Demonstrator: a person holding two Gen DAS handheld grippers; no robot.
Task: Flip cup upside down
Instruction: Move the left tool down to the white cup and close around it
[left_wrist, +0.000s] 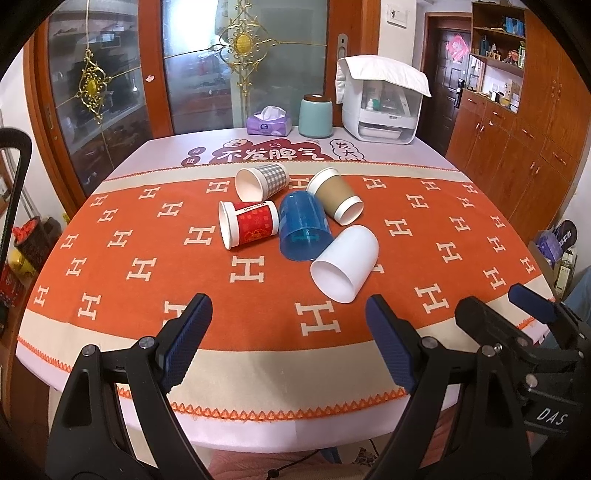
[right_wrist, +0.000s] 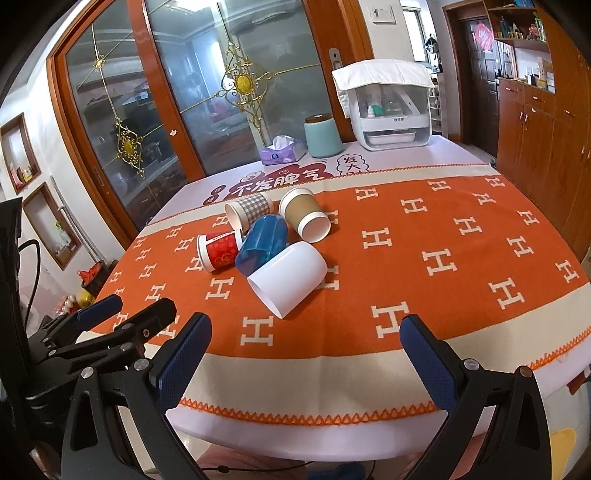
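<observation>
Several cups lie on their sides in a cluster on the orange cloth: a white cup (left_wrist: 345, 264) (right_wrist: 288, 278) nearest, a blue plastic cup (left_wrist: 303, 227) (right_wrist: 262, 243), a red paper cup (left_wrist: 247, 225) (right_wrist: 218, 251), a checked cup (left_wrist: 262, 181) (right_wrist: 247, 210) and a brown sleeved cup (left_wrist: 336, 195) (right_wrist: 304, 214). My left gripper (left_wrist: 288, 339) is open and empty at the table's near edge, short of the cups. My right gripper (right_wrist: 306, 350) is open and empty, also at the near edge; it shows in the left wrist view (left_wrist: 498, 317) to the right.
At the table's far edge stand a purple tissue box (left_wrist: 269, 123), a teal canister (left_wrist: 316, 116) and a white appliance (left_wrist: 380, 110) under a cloth. Glass sliding doors stand behind, wooden cabinets (left_wrist: 517, 147) to the right.
</observation>
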